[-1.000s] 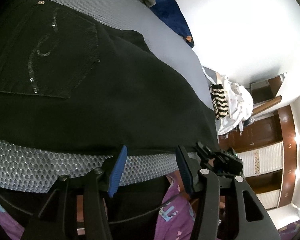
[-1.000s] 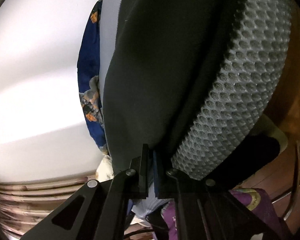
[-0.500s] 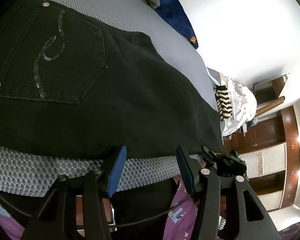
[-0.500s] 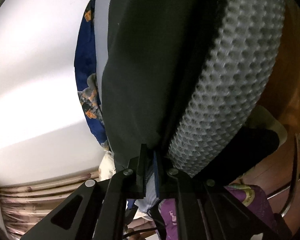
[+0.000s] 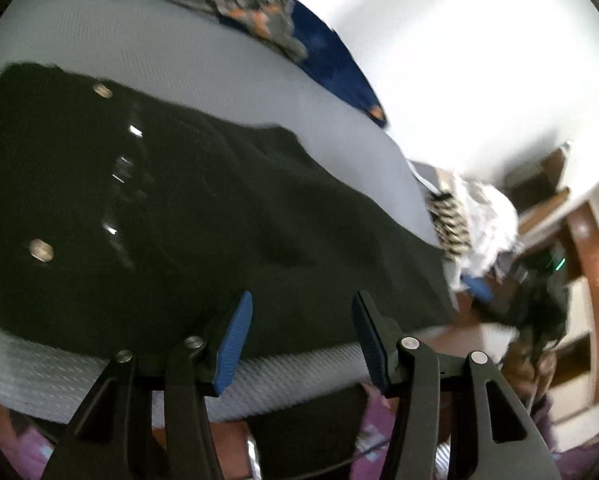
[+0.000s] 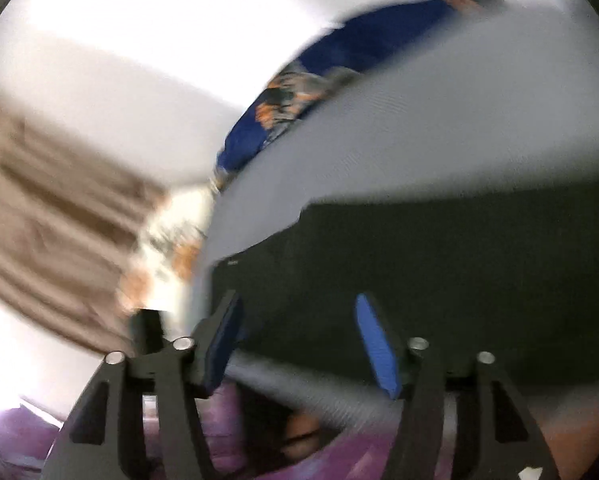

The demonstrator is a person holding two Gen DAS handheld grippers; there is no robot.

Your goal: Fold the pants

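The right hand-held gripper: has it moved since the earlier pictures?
Yes. The right hand-held gripper has opened and swung away from the mattress edge; the black pants now lie ahead of it.

Black pants (image 5: 203, 224) flat on grey mattress (image 5: 179, 56)

Grey mesh-covered mattress (image 5: 187, 60), black pants (image 5: 219, 232) spread flat on it — blue patterned cloth (image 5: 323, 52) at far edge

White walls (image 5: 479, 60), beige curtains (image 6: 47, 216), brown wooden cabinets (image 5: 587, 248), grey mattress (image 5: 147, 52).
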